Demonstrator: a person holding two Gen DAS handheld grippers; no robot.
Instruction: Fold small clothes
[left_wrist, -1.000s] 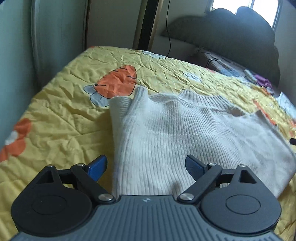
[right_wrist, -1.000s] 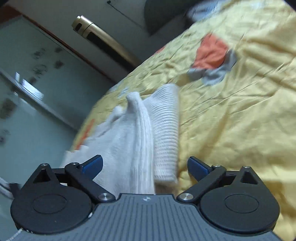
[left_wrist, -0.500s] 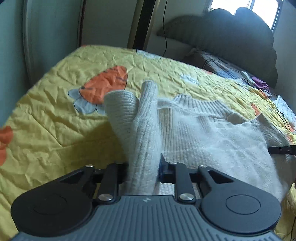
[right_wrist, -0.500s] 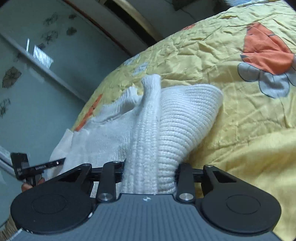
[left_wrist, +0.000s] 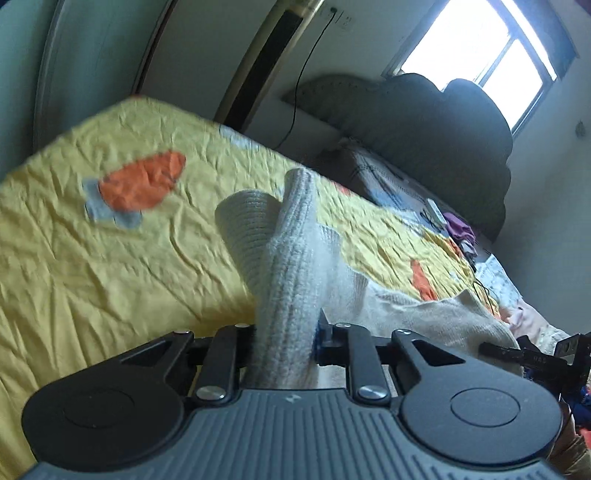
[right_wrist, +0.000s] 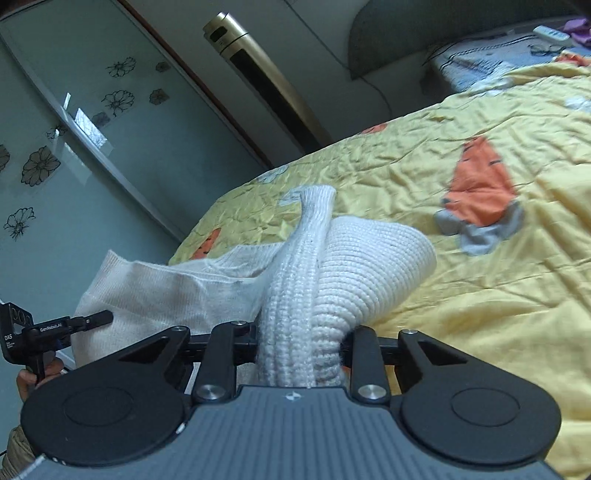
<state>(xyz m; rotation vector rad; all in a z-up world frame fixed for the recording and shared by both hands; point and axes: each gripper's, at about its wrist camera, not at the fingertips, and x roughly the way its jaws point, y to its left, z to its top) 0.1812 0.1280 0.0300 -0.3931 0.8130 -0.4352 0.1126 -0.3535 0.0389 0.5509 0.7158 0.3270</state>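
White knit sweater (left_wrist: 284, 280), one, is pinched in both your left gripper (left_wrist: 286, 338) and right gripper (right_wrist: 299, 339), over the yellow bedspread (left_wrist: 110, 258).

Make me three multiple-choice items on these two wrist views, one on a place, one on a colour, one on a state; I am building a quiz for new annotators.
1. Where does the part of the white knit sweater that is not lifted lie?
A. on a wooden floor
B. on the yellow bedspread
C. in a laundry basket

2. What colour are the large carrot-like patches on the bedspread?
A. orange
B. purple
C. black

3. How does the left gripper stand?
A. wide open above the sweater
B. shut on nothing
C. shut on a bunched fold of the sweater

Key: 1 B, the knit spreads over the yellow cover in both views. 2 A, the patches are orange with grey ends. 3 C, its jaws, which have just been closing, pinch ribbed knit between them, as does the right gripper.
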